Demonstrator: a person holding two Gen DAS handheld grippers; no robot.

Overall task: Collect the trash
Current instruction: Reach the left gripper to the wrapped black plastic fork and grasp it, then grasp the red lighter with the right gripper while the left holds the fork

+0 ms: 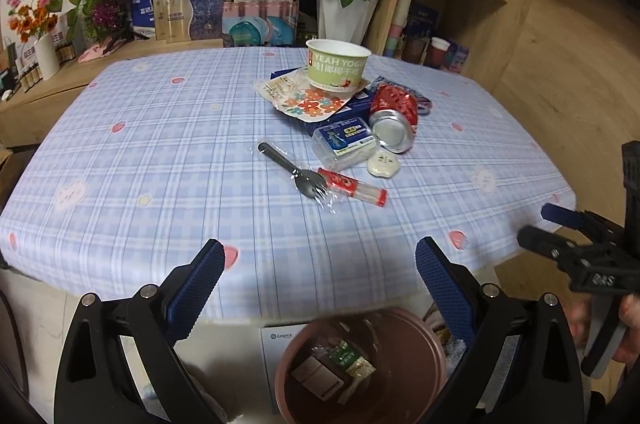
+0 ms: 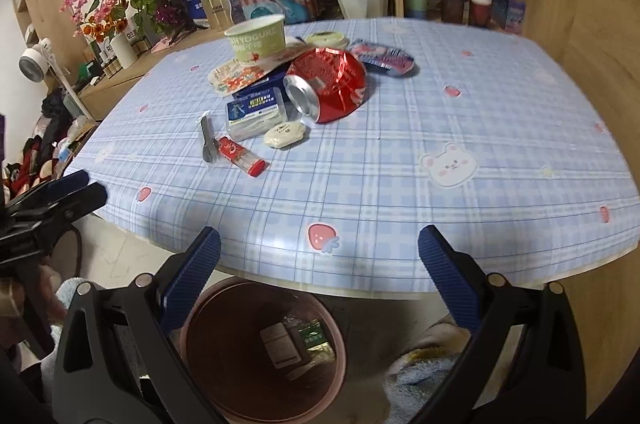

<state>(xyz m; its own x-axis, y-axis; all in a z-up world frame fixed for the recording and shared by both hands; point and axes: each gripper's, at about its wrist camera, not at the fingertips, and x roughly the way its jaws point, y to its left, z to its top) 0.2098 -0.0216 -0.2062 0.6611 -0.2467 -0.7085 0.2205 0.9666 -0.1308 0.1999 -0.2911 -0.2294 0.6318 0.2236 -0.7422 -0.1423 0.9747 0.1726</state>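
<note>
1. One tabletop (image 1: pixel 160 152) with a blue plaid cloth carries the trash, all gathered near the far middle
2. One yogurt cup (image 1: pixel 338 70) stands upright on one flowered wrapper (image 1: pixel 312 102), which lies over a blue box (image 1: pixel 356 106)
3. One crushed red can (image 1: pixel 394 118) lies on its side just right of the box, its open end facing the cameras
4. One clear plastic box (image 1: pixel 346 142) sits against the can; one small white packet (image 1: pixel 384 164) lies just in front of it
5. One wrapped black fork (image 1: pixel 294 170) lies nearest the middle, its tines touching one red-ended tube (image 1: pixel 354 186)
6. One pink-blue packet (image 2: pixel 382 58) lies behind the can
7. One brown bin (image 1: pixel 360 364) stands on the floor below the near table edge; two pieces of trash lie in it, a tan one and a green one
8. The left gripper (image 1: pixel 320 280) hangs above the bin, level, pointing over the tabletop; its jaws are spread wide with nothing between them
9. The right gripper (image 2: pixel 320 264) hangs beside it above the bin, pointing the same way; its jaws are also spread wide and hold nothing
10. Each gripper shows at the edge of the other's view, close alongside, with part of a hand (image 1: pixel 628 328) behind it
</note>
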